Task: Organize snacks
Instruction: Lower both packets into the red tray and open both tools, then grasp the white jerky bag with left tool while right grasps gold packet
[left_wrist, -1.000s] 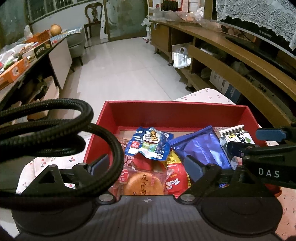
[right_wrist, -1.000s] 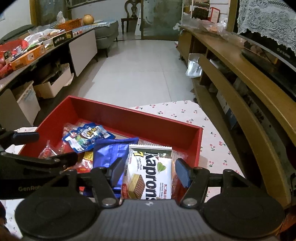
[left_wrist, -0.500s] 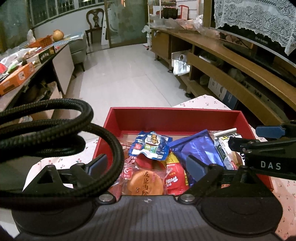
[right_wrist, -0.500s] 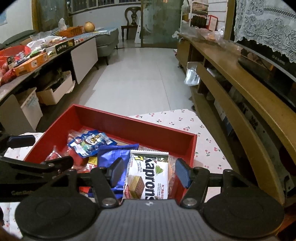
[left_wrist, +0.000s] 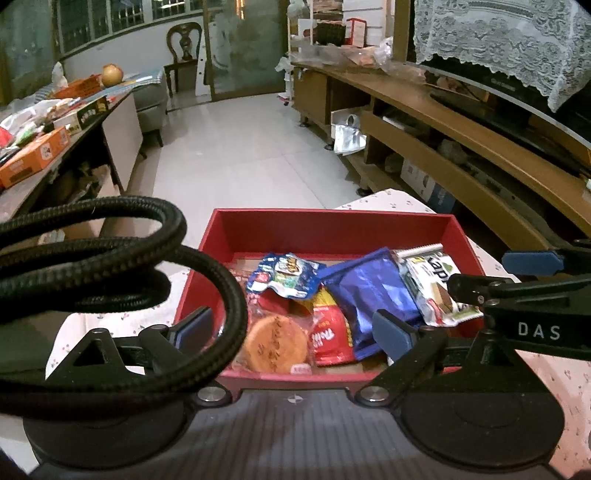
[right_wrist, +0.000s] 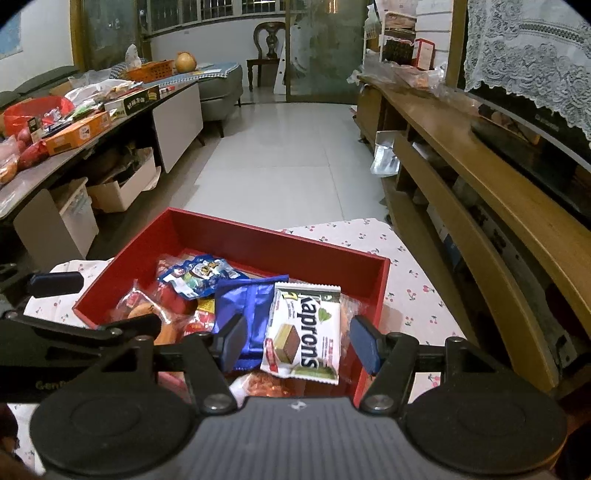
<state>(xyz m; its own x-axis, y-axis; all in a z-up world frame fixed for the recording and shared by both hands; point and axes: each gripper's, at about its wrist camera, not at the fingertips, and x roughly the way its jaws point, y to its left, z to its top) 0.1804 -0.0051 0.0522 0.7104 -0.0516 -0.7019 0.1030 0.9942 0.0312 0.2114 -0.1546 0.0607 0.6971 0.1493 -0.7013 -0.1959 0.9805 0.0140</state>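
Note:
A red box (left_wrist: 332, 230) (right_wrist: 258, 242) on a cherry-print tablecloth holds several snacks: a white Kaprons wafer pack (right_wrist: 304, 332) (left_wrist: 432, 288), a blue foil bag (left_wrist: 373, 295) (right_wrist: 247, 310), a light-blue pouch (left_wrist: 284, 277) (right_wrist: 195, 277), a red pack (left_wrist: 328, 332) and a round orange pastry (left_wrist: 275, 345). My left gripper (left_wrist: 293, 330) is open and empty, above the box's near side. My right gripper (right_wrist: 299, 341) is open and empty, above the wafer pack. Each gripper shows at the edge of the other's view.
A black braided cable (left_wrist: 110, 258) loops across the left of the left wrist view. A wooden TV cabinet (right_wrist: 480, 166) runs along the right. A cluttered low table (right_wrist: 74, 122) stands at the left, with tiled floor (right_wrist: 288, 166) between.
Both grippers have pulled back and risen from the box, so it appears smaller and farther. The snacks have not moved. Both grippers stay open.

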